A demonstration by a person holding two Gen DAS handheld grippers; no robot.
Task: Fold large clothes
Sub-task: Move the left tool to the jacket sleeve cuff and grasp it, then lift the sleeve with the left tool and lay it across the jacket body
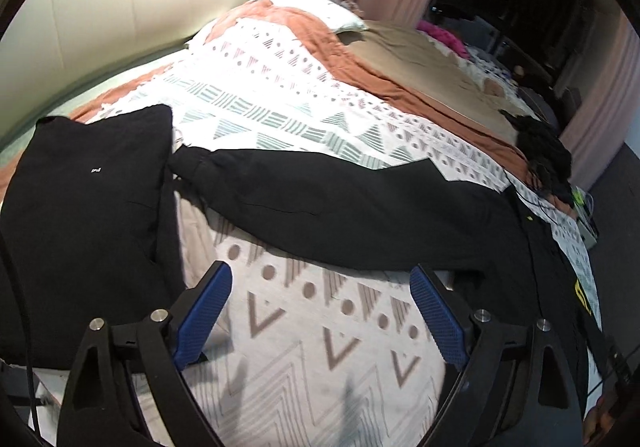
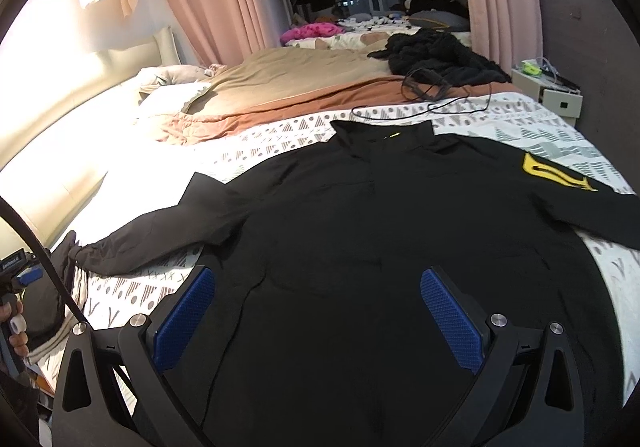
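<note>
L wrist view: left hand-held gripper (image 1: 320, 311) hangs over the bed (image 1: 304, 331), jaws wide apart, nothing between them. A black jacket (image 1: 500, 247) lies at right, its sleeve (image 1: 320, 203) stretched flat across the quilt toward a folded black garment (image 1: 88, 223) at left, cuff just beside it. Folded piece prob. set aside there so the middle of the bed is free for spreading. Sleeve's long axis runs left-right across this view.

R wrist view: right hand-held gripper (image 2: 318, 315) is above the jacket's (image 2: 360, 239) lower body, jaws also apart, empty. Jacket lies spread flat, collar (image 2: 384, 133) pointing away toward the far bedding, hem nearest the camera; body axis runs near to far, sleeves out to both sides. Yellow logo (image 2: 552, 171) on the right sleeve. Laid out flat like this prob. so sleeves can be folded in first.
</note>
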